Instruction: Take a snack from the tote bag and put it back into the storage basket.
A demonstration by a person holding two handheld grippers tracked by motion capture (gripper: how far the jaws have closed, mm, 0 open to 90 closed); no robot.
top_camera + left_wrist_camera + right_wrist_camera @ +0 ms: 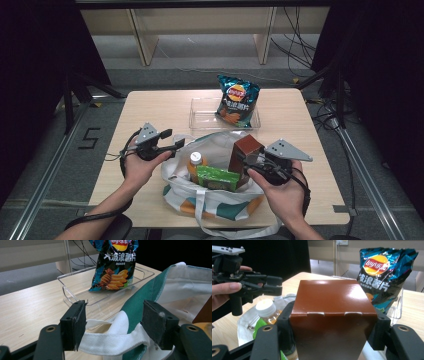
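The right gripper point(329, 325) is clamped on a glossy brown cardboard box point(332, 315), its two jaws pressing the box's sides; the box stands upright over the mouth of a white and green canvas tote bag point(220, 200) at the near edge of the pale wooden bench point(150, 110); just left of that gripper, inside the bag, stand an orange drink bottle with a white cap point(195, 162) and a green packet point(217, 177); the left gripper point(113, 323) holds its jaws apart on either side of the bag's white fabric handle point(110, 341), which lies between them; beyond both grippers, a clear plastic tray point(200, 117) sits on the bench with a dark blue bag of potato crisps point(237, 100) propped in it.
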